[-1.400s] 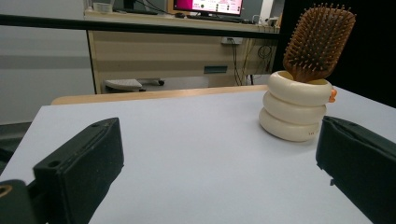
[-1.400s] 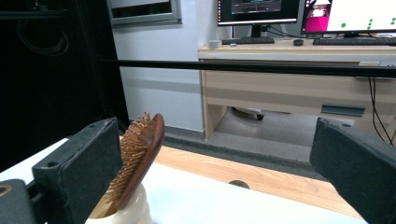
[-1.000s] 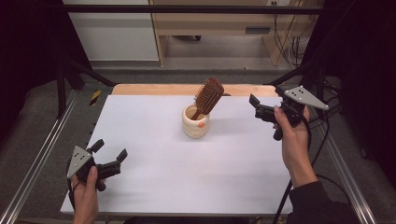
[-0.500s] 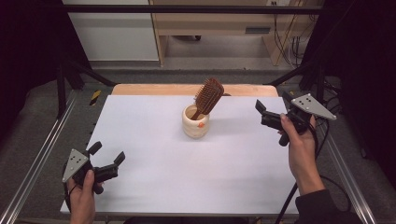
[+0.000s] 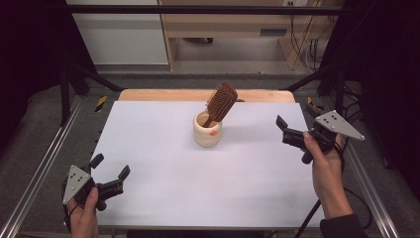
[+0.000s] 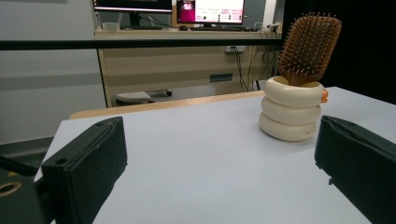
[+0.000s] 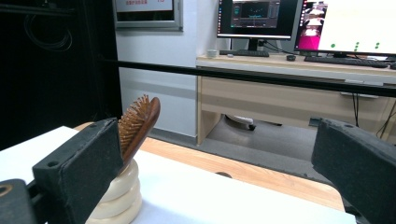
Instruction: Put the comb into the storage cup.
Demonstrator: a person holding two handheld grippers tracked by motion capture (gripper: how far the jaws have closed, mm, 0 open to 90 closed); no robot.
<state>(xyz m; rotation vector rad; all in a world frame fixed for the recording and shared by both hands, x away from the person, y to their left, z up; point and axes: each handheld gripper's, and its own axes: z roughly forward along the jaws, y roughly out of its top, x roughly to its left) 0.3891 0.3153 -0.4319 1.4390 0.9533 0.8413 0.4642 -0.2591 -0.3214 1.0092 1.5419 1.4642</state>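
A cream ringed holder [image 5: 207, 130] stands near the middle back of the white table [image 5: 163, 173], with a brown wooden hairbrush [image 5: 221, 102] leaning in it, head up. The left gripper view shows the holder [image 6: 291, 113] and hairbrush [image 6: 309, 46] ahead to the right. In the right gripper view the hairbrush [image 7: 138, 123] and holder [image 7: 116, 198] sit behind the left jaw. My left gripper [image 5: 110, 166] rests open at the front left corner. My right gripper [image 5: 296, 120] is held open above the table's right edge, nothing between its jaws.
A wooden strip [image 5: 198, 95] runs along the table's far edge. Metal frame rails [image 5: 44, 168] flank both sides, and a black bar [image 5: 198, 9] crosses the back. A desk with monitors [image 7: 299, 23] stands beyond the table.
My right gripper has drawn back from the holder toward the right edge and the person. The left gripper has slid slightly nearer the front corner. The brush stays in the holder.
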